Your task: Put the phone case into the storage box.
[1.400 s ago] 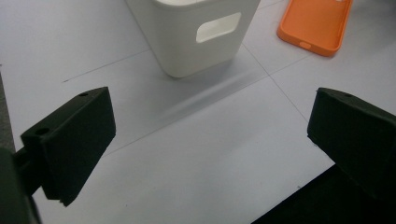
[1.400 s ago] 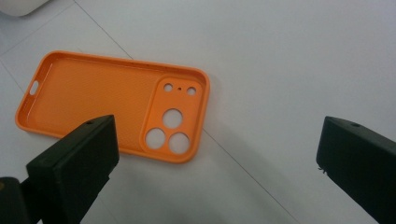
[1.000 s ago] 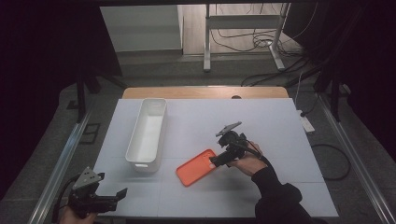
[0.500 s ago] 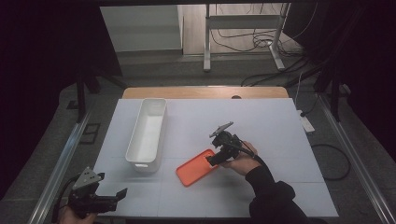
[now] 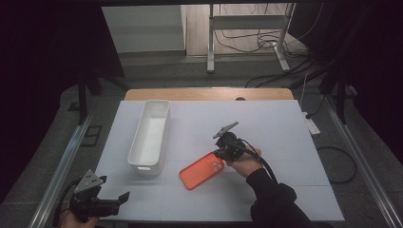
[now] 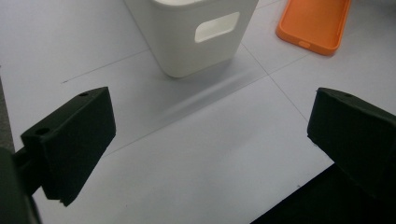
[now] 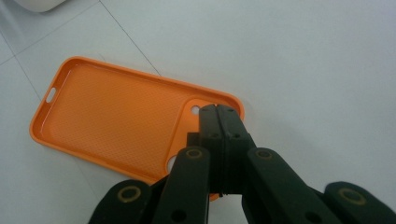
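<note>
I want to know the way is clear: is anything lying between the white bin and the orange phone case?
Nothing: bare white table separates the white bin from the orange phone case, as the high view shows.

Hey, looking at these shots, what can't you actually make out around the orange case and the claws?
- Right gripper view: the right claw covers the orange phone case at its camera cutout, so whether it pinches the case wall is unclear.
- Left gripper view: the white bin and case are cut off by the top edge.
- High view: the left claw is too small and dark for detail.
</note>
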Available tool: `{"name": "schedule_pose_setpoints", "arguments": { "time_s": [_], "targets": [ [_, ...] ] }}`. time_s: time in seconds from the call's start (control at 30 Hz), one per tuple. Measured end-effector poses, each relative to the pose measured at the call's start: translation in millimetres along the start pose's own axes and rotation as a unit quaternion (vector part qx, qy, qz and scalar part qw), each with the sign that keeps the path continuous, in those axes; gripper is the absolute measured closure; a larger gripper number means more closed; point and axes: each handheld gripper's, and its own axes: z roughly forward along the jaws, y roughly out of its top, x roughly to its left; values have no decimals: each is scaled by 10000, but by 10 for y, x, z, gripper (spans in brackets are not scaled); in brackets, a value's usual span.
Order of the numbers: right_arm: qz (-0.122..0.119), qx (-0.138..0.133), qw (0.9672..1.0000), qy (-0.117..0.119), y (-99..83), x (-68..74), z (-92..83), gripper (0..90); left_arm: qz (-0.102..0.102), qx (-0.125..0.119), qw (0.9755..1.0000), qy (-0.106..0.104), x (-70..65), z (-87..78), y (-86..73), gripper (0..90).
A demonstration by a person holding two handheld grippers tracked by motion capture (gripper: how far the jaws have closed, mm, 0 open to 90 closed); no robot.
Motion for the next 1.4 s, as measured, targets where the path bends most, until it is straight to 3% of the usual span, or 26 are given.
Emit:
{"name": "schedule_pose_setpoints", "arguments": {
  "time_s": [0.43,0.73,1.17,1.4],
  "targets": [
    [11,143,9999,68,-34,2,121,893,11,6,10000,10,-2,0,0,19],
    [172,382,9991,88,-132,-42,250,892,13,20,10000,22,-7,1,1,20],
    [59,423,9991,-18,-140,-18,272,892,26,36,10000,34,-9,5,3,21],
    [67,454,9989,-130,-147,-77,253,892,26,48,10000,36,-9,7,4,22]
  ]
}}
